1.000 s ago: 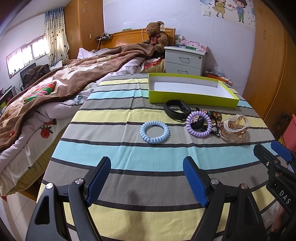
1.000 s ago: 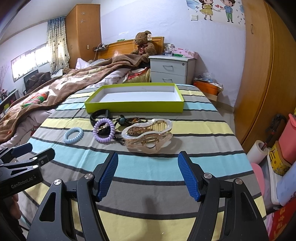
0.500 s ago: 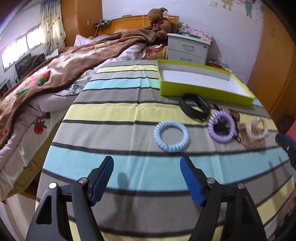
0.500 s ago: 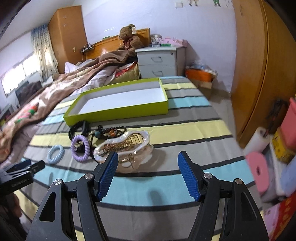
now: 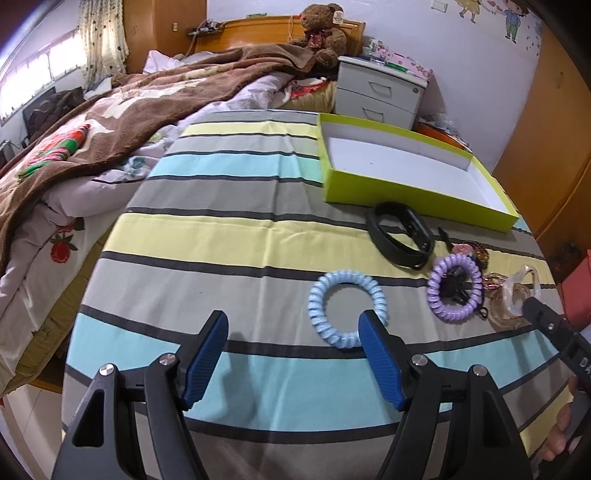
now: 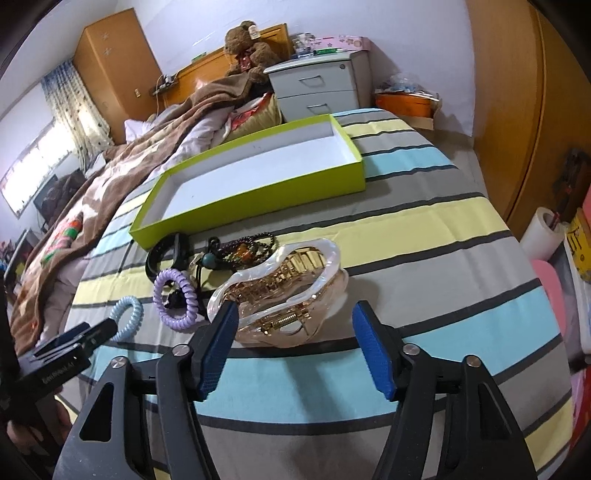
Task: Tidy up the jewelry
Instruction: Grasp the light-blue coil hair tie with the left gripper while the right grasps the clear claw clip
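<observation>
Jewelry lies on a striped tablecloth in front of an empty lime-green box. My left gripper is open just short of a light blue coil ring, and its right fingertip overlaps the ring's edge. My right gripper hangs over a translucent hair claw. Its jaws are closing with the claw's near end between the tips, and the pads do not press it. A purple coil ring, a black band and a beaded bracelet lie between them.
A bed with a brown blanket runs along the table's left side. A grey nightstand and a teddy bear stand beyond the box. A wooden wardrobe rises on the right, with a paper roll below the table's right edge.
Both grippers moved forward and down toward the jewelry: the left up to the blue ring, the right up to the hair claw while rolling. Both jaws narrowed slightly.
</observation>
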`<state>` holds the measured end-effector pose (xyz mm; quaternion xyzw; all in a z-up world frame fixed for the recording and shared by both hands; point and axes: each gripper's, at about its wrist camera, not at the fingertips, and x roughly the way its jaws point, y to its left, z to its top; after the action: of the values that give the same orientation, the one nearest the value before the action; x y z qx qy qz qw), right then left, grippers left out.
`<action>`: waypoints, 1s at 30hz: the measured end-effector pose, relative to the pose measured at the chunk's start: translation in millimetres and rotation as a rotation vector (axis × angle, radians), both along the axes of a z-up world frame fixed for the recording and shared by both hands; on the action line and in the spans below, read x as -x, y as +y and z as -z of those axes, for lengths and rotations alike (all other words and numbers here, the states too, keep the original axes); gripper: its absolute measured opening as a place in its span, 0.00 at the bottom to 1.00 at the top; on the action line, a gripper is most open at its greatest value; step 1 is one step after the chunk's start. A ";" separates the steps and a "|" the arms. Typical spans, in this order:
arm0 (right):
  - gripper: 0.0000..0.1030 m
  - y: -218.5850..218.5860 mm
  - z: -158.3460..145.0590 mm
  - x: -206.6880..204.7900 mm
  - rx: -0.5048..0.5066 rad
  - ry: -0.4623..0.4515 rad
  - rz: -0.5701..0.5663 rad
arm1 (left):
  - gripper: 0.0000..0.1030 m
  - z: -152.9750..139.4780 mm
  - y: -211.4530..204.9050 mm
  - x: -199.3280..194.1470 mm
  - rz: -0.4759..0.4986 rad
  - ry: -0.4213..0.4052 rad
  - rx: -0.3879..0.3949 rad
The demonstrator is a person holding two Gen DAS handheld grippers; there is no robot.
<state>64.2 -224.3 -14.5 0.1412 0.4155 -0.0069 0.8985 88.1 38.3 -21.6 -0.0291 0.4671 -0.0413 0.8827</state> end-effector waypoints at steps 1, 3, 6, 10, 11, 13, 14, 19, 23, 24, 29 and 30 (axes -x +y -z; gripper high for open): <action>0.53 -0.6 -1.5 0.8 0.011 0.000 0.001 | 0.73 0.3 -1.5 -1.0 0.006 0.003 0.001; 0.43 -0.8 -5.7 1.6 0.043 -0.004 -0.006 | 0.72 1.1 -4.6 -2.9 0.016 0.007 -0.011; 0.32 -2.0 -9.9 1.8 0.082 -0.005 -0.010 | 0.69 2.4 -6.5 -6.5 0.015 0.019 -0.028; 0.31 -3.3 -12.4 -0.1 0.147 -0.010 -0.005 | 0.68 5.0 -6.0 -10.1 0.017 0.022 -0.054; 0.31 -2.9 -12.1 -1.1 0.150 -0.005 -0.018 | 0.68 7.2 -4.6 -12.1 0.017 0.026 -0.059; 0.31 -2.5 -10.4 -4.0 0.142 0.007 -0.028 | 0.68 9.3 -1.2 -13.0 0.014 0.024 -0.046; 0.31 -2.0 -9.0 -6.4 0.135 0.020 -0.034 | 0.68 10.0 -1.5 -13.2 0.013 0.024 -0.062; 0.31 -6.4 -3.6 -15.2 0.097 0.045 -0.009 | 0.70 11.8 -2.4 -11.1 0.022 0.007 -0.091; 0.25 -6.6 -1.0 -14.8 0.102 0.045 -0.008 | 0.68 11.0 -2.4 -11.7 0.013 0.015 -0.085; 0.19 -6.1 -1.4 -14.9 0.106 0.043 -0.012 | 0.68 10.9 -2.4 -11.4 0.008 0.014 -0.083; 0.15 -2.4 -3.8 -14.1 0.172 0.037 -0.018 | 0.44 8.0 -8.1 -8.3 0.022 0.005 -0.075; 0.15 -1.7 -3.7 -13.5 0.183 0.035 -0.023 | 0.41 7.5 -9.0 -8.3 0.027 0.004 -0.073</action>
<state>77.6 -226.0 -10.7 0.0538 0.4306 -0.0370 0.9002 96.4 29.3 -29.0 0.0094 0.4705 -0.0359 0.8816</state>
